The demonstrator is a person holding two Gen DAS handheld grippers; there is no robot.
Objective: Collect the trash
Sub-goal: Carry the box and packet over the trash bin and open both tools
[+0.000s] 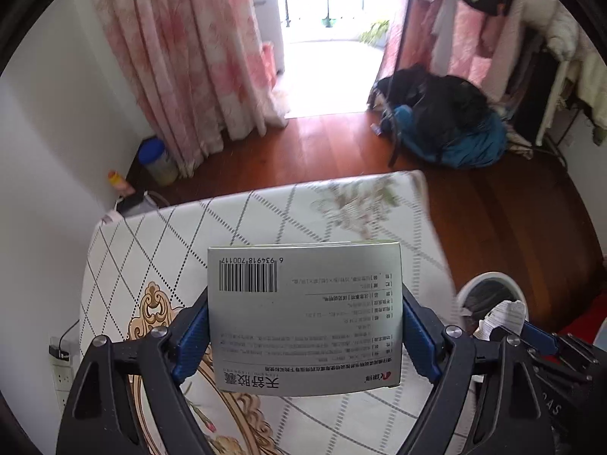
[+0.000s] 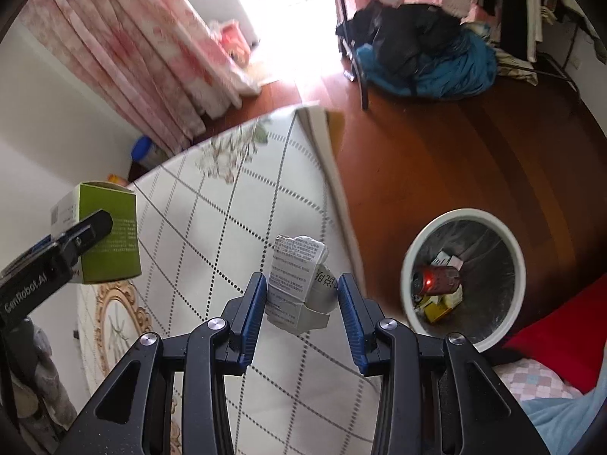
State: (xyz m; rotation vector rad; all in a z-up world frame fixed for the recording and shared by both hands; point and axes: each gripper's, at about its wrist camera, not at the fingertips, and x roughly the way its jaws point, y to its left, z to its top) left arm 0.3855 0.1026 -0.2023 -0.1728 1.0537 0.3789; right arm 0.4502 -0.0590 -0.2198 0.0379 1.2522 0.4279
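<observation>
My left gripper (image 1: 305,335) is shut on a grey medicine box (image 1: 303,318) with a barcode and green sides, held above the bed. The right wrist view shows that box (image 2: 108,235) at the far left. My right gripper (image 2: 301,314) is shut on a crumpled white printed carton (image 2: 296,284), held over the bed's right edge. In the left wrist view this carton (image 1: 502,314) shows at the right. A round white trash bin (image 2: 466,214) stands on the floor to the right of the bed, its rim (image 1: 489,276) just beyond the carton. It holds a red can (image 2: 436,278) and small boxes.
The bed cover (image 1: 265,220) is white with a dotted diamond pattern. Wooden floor (image 2: 436,151) lies beyond it. A pile of dark and blue clothes (image 1: 447,125) sits by a clothes rack. Pink curtains (image 1: 182,57) and a blue-lidded jar (image 1: 157,159) are at the left wall. A red cushion (image 2: 557,330) lies beside the bin.
</observation>
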